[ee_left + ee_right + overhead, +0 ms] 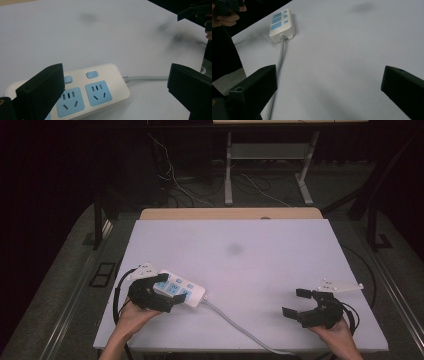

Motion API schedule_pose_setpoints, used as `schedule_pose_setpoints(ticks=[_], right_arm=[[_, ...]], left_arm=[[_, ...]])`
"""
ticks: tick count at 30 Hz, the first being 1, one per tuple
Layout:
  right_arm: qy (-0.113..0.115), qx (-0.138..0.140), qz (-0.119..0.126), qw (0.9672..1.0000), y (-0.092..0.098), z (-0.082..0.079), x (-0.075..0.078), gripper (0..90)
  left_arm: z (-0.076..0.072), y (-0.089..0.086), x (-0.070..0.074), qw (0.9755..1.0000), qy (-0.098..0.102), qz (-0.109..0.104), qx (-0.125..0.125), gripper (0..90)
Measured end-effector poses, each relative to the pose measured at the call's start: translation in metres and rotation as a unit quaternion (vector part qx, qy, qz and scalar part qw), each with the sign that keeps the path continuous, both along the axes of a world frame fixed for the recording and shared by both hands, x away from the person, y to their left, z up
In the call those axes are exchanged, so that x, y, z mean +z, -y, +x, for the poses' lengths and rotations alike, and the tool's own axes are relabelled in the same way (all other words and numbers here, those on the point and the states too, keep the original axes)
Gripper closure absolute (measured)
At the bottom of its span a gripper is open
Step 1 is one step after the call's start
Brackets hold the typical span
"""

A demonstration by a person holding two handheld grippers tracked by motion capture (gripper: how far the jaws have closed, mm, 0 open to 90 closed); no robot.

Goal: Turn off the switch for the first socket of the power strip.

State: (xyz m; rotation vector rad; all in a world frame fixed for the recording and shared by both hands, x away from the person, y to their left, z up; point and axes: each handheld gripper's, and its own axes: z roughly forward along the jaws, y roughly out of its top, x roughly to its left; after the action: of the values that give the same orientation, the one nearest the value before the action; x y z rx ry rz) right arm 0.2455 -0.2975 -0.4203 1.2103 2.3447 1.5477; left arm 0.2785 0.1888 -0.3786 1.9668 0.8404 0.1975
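Near the desk's [280,240] left front corner lies the power strip [179,290]; my left hand-held gripper [161,292] straddles it wide open, probably to steady it, while my right hand-held gripper [300,305] hovers open, empty.

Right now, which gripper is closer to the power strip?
Left. The left gripper sits open right at the power strip, its jaws on either side of one end. The right gripper is open, well off across the table.
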Motion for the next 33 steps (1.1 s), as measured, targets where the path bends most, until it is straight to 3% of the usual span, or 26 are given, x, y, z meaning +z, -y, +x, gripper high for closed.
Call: schedule_pose_setpoints(ticks=[23,33], right_arm=[[-0.001,0.005,-0.005,1.0000,-0.001,0.000,0.000,0.3],[0.000,0.007,-0.008,0.9999,-0.002,0.000,-0.001,0.3]], left_arm=[[0.023,0.011,0.011,0.9983,-0.017,0.049,-0.025,0.2],[0.037,0.016,0.010,0.9954,-0.032,0.081,-0.038,0.6]])
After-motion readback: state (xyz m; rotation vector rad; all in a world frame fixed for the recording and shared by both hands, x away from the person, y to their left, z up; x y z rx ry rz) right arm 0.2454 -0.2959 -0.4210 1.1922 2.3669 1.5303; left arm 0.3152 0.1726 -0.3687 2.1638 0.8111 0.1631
